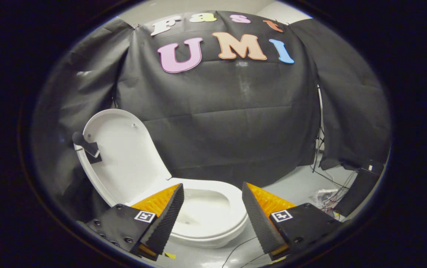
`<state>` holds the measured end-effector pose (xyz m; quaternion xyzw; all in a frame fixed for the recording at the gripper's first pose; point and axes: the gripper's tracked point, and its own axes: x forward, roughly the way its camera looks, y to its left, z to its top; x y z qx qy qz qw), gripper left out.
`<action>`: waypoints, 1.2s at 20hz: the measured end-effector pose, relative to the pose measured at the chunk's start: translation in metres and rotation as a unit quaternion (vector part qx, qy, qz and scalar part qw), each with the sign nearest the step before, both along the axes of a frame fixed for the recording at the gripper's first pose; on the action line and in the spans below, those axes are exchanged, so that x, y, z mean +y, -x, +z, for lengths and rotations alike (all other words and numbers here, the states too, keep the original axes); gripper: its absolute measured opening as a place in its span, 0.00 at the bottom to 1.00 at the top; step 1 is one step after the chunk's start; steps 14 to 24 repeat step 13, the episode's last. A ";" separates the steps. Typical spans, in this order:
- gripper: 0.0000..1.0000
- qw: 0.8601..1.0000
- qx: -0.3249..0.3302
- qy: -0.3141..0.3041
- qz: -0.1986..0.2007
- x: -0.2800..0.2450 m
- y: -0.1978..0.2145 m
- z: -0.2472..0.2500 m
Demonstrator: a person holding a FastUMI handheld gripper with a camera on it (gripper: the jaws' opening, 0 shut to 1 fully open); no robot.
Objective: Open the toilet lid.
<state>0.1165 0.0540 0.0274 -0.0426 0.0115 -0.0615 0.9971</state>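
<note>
Lid: toilet lid [122, 156] stands raised, leaning back at a tilt beyond the left finger, its pale underside facing the bowl.
Knob: a dark round handle [83, 142] sticks out from the lid's outer edge.
Bowl: toilet bowl [207, 212] sits uncovered on the floor, just ahead of the fingers and partly between them.
Gripper: gripper [213, 193] has its fingers spread wide, nothing between them, touching nothing.
Floor: loose cables [325, 193] lie well off beyond the right finger, beside a dark box [360, 186].
</note>
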 end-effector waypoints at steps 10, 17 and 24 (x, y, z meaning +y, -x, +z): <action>0.97 1.000 0.014 0.007 -0.011 -0.005 0.001 -0.007; 0.97 1.000 0.015 0.013 -0.012 -0.005 0.002 -0.006; 0.97 1.000 0.015 0.013 -0.012 -0.005 0.002 -0.006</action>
